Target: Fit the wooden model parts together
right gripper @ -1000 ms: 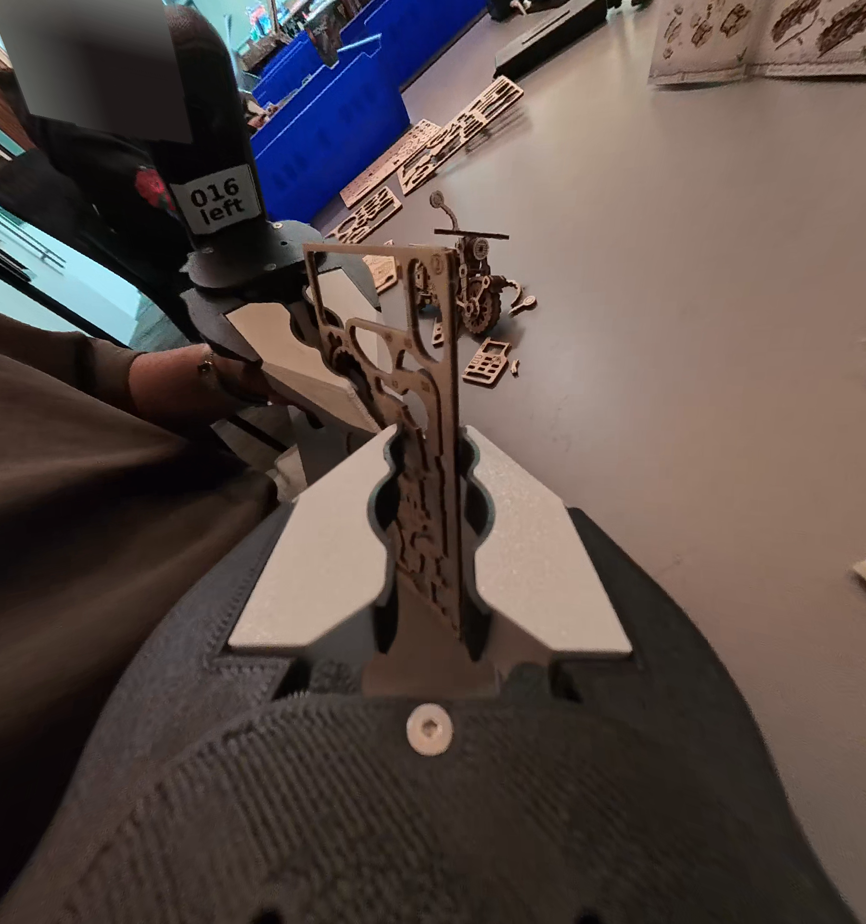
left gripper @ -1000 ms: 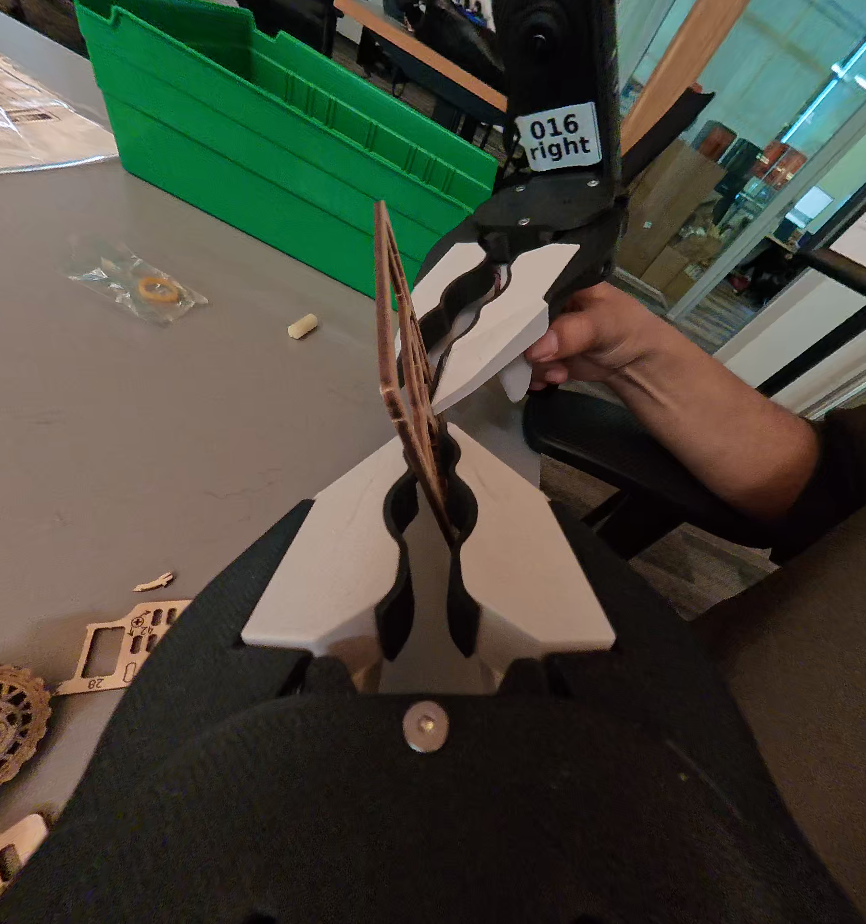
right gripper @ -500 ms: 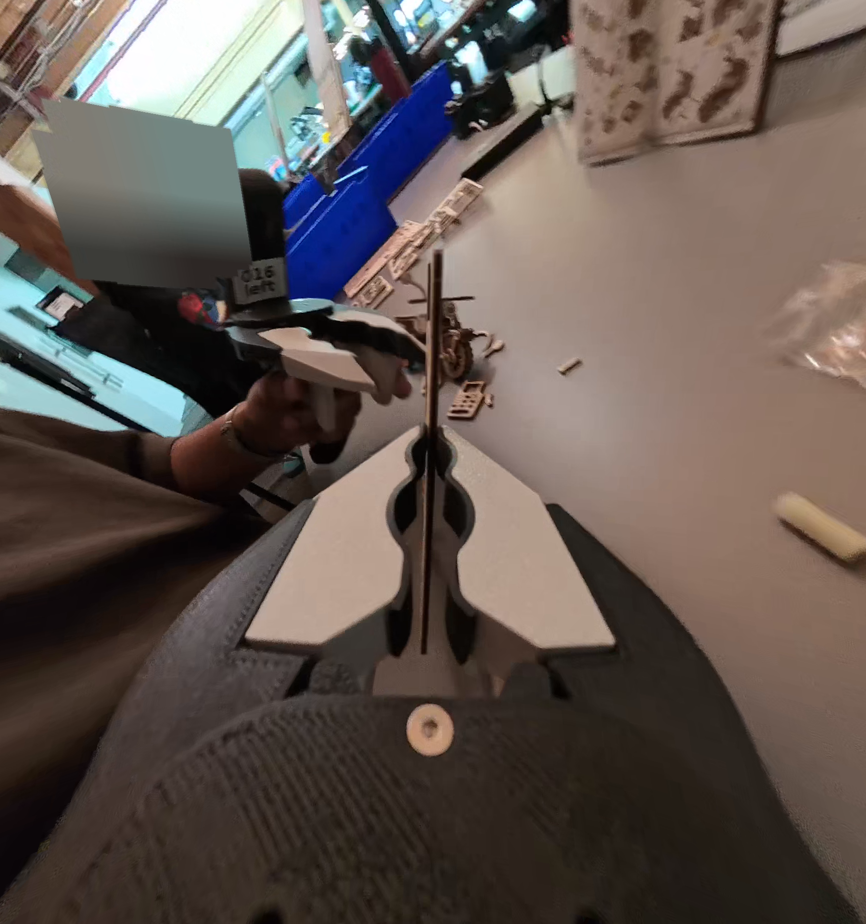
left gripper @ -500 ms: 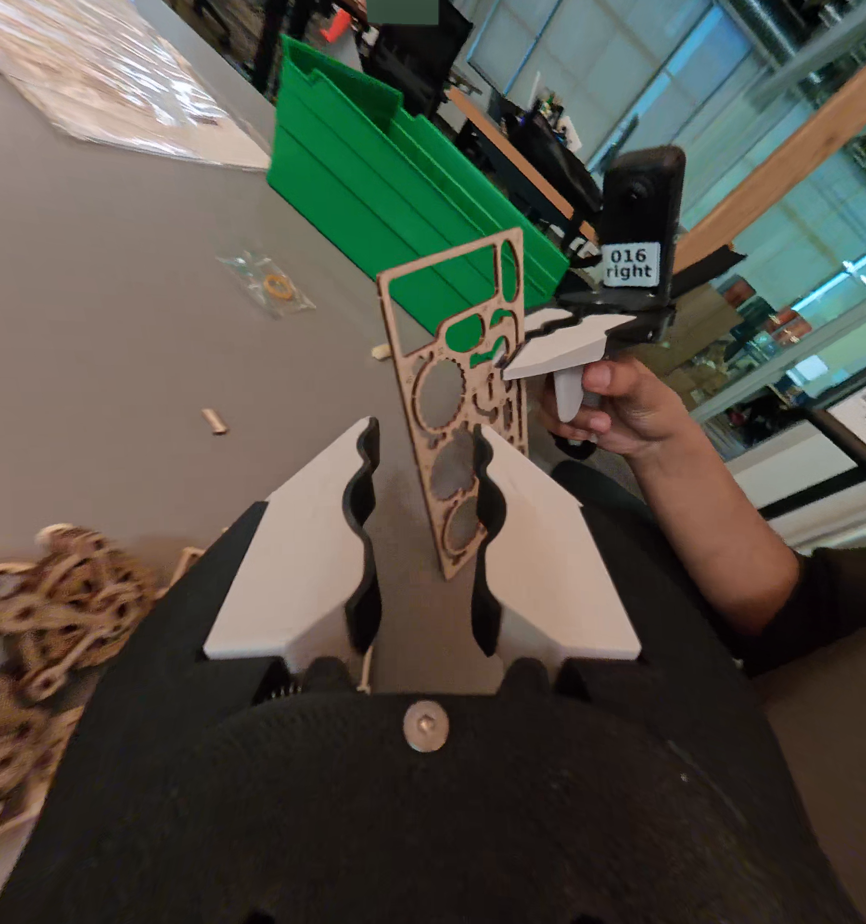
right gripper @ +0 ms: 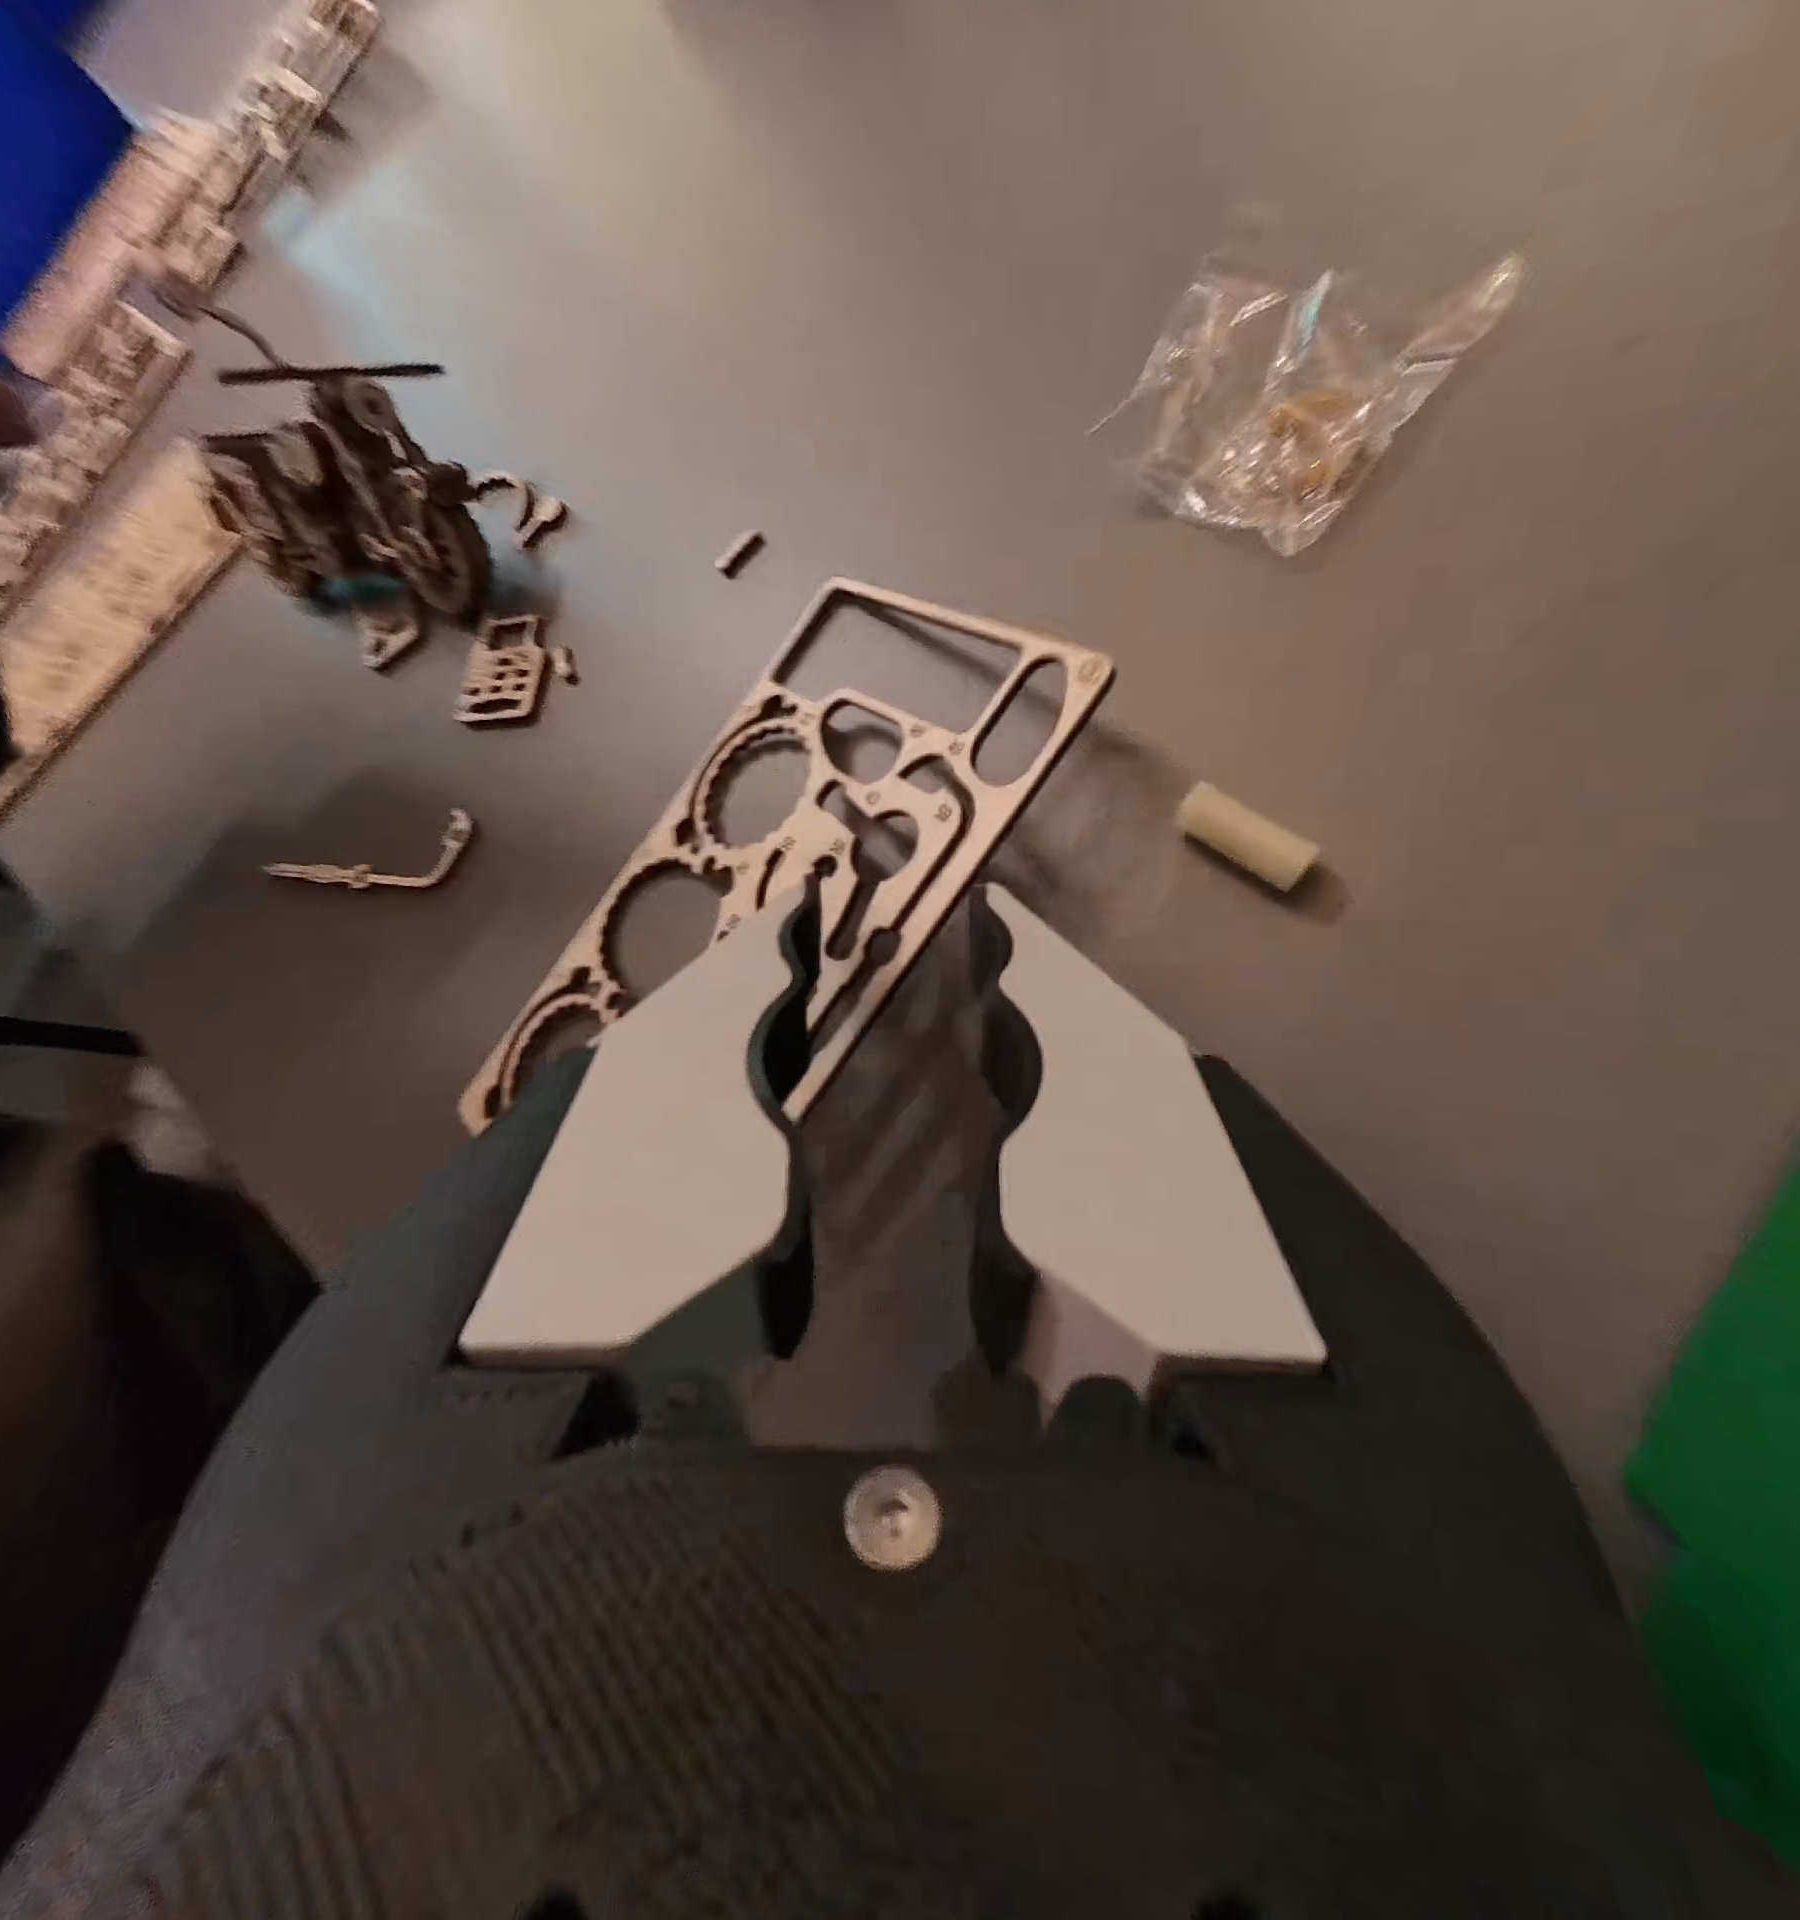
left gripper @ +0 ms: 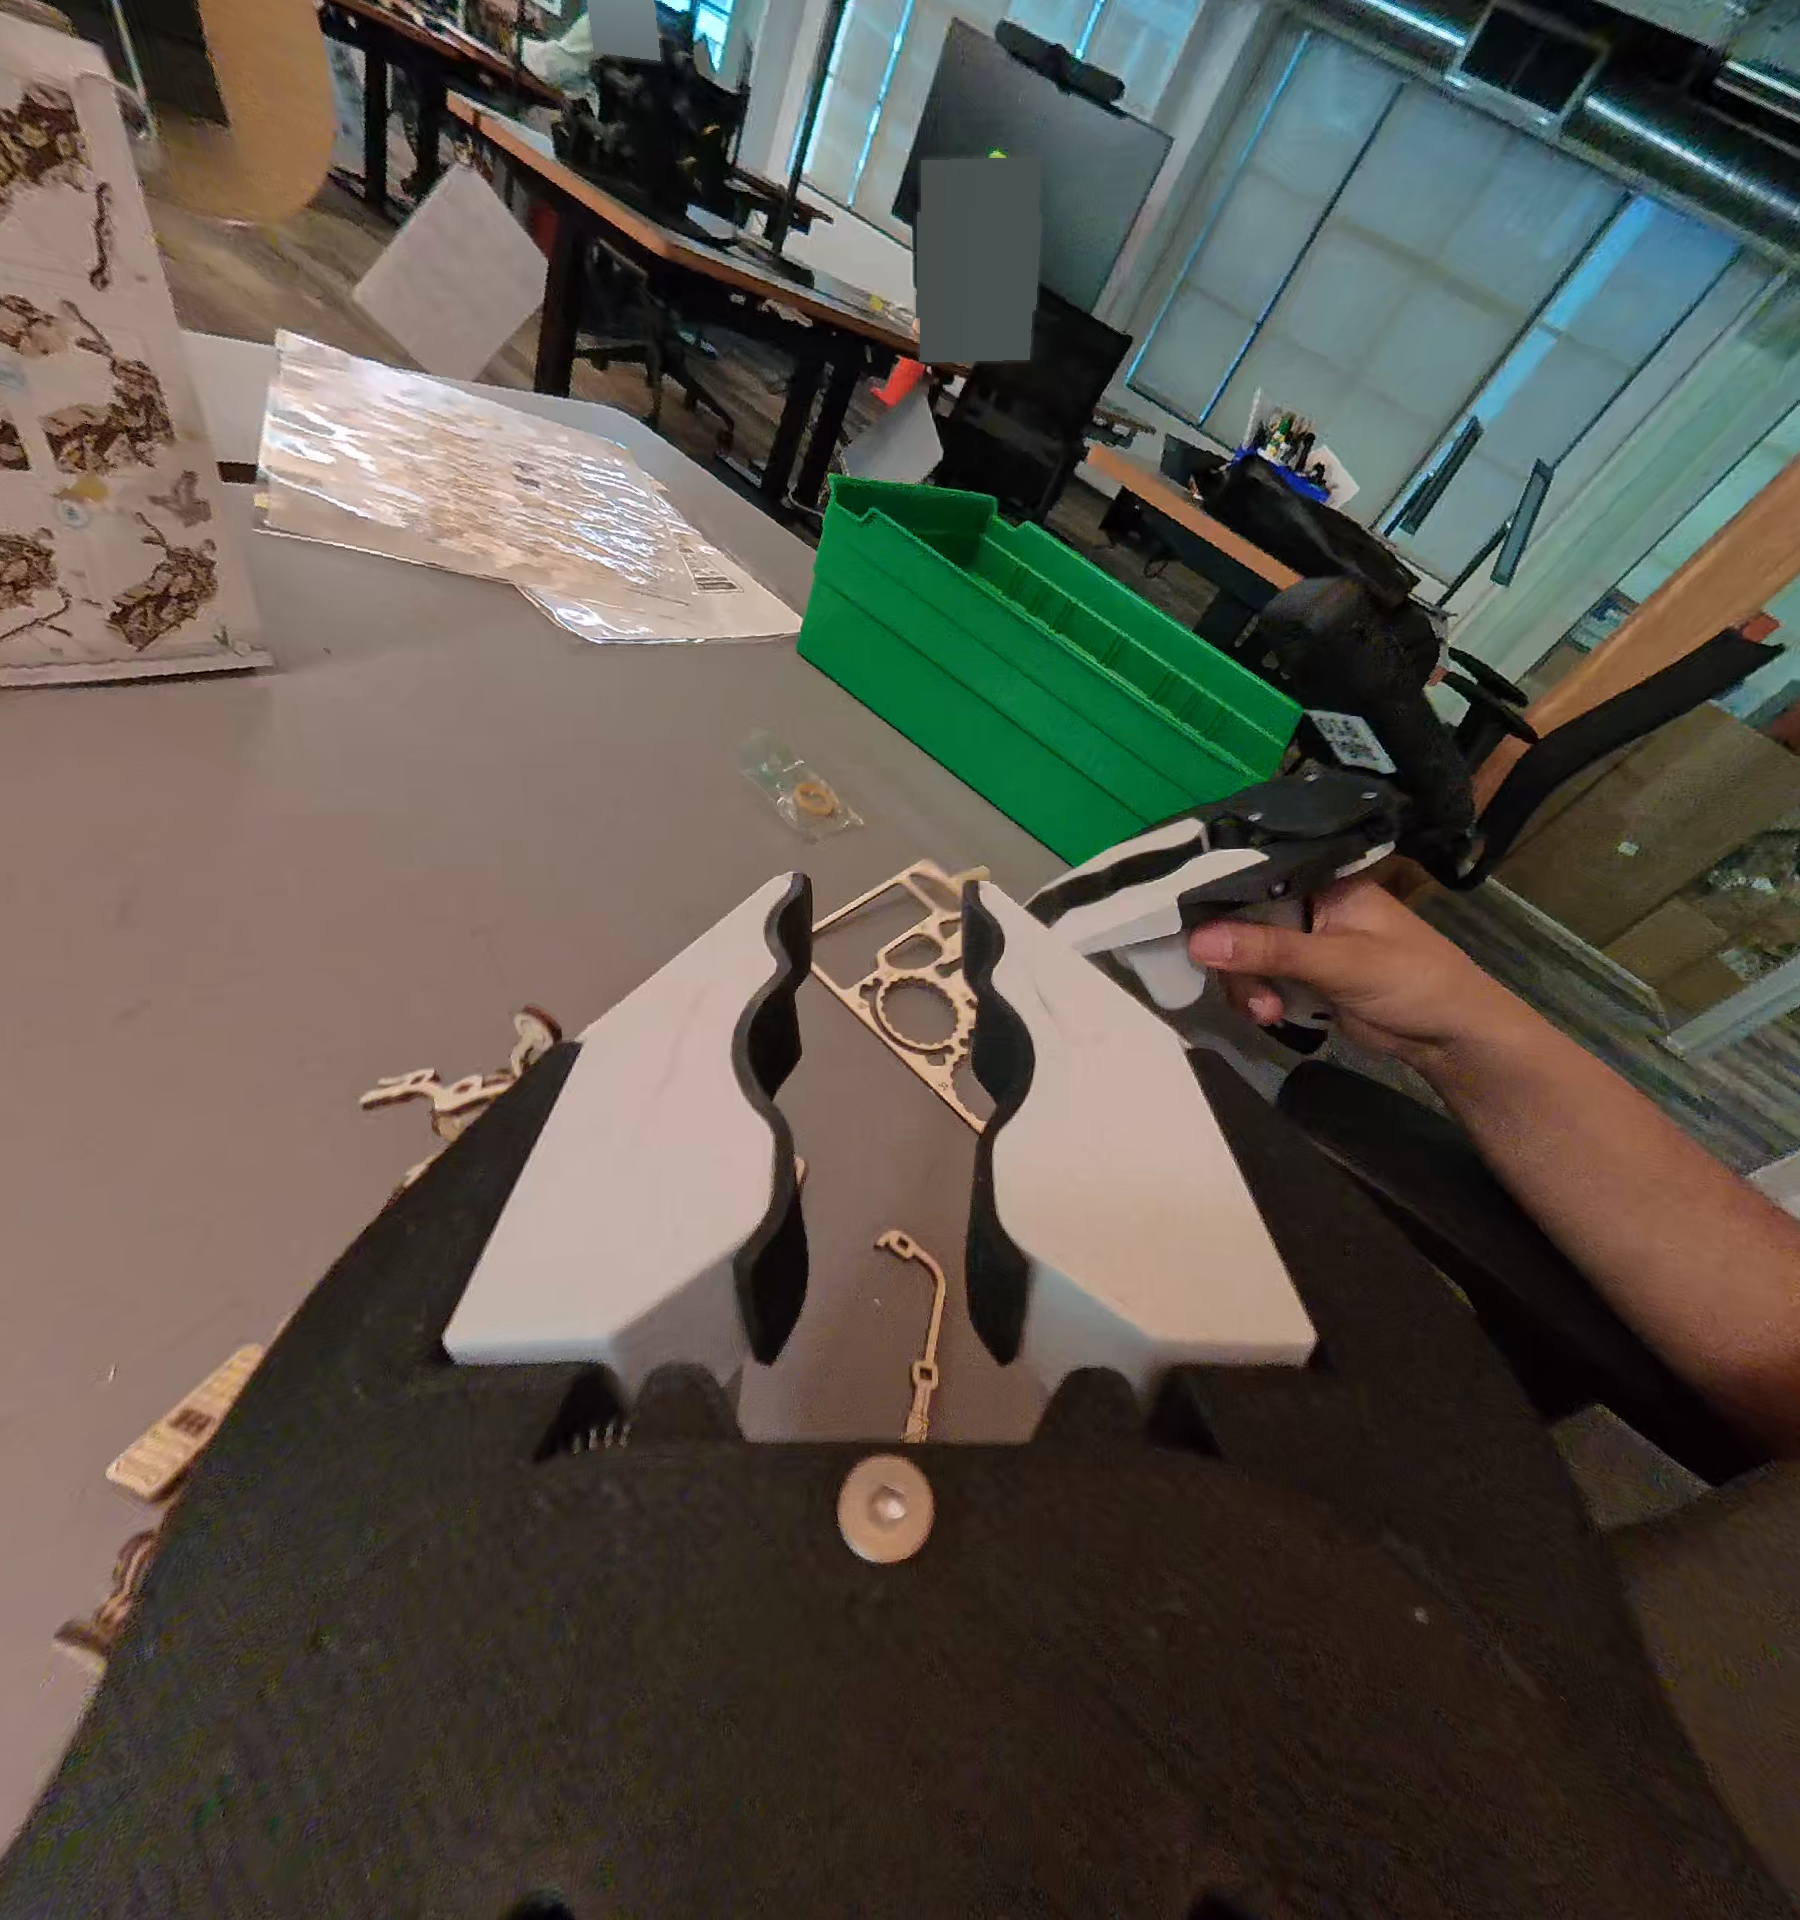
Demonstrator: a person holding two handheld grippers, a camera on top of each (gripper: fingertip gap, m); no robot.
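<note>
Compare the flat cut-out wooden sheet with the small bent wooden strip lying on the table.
The wooden sheet is a broad rectangular frame full of round and slotted cut-outs; the bent strip is one thin piece with a hooked end. The sheet is much the larger. The sheet lies partly hidden under the open right gripper; the strip lies in the clear, left of it. Both are pale laser-cut wood, flat on the grey table.

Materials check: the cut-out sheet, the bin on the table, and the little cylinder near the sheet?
Cut-out sheet: thin pale plywood by the look, matte, with darker edges at the cutouts, likely laser-cut. Bin: bright green moulded plastic, with ribbed walls and a slight sheen. Cylinder: cream, matte, with a bore at one end; wax, foam or soft plastic, cannot tell through the blur.
</note>
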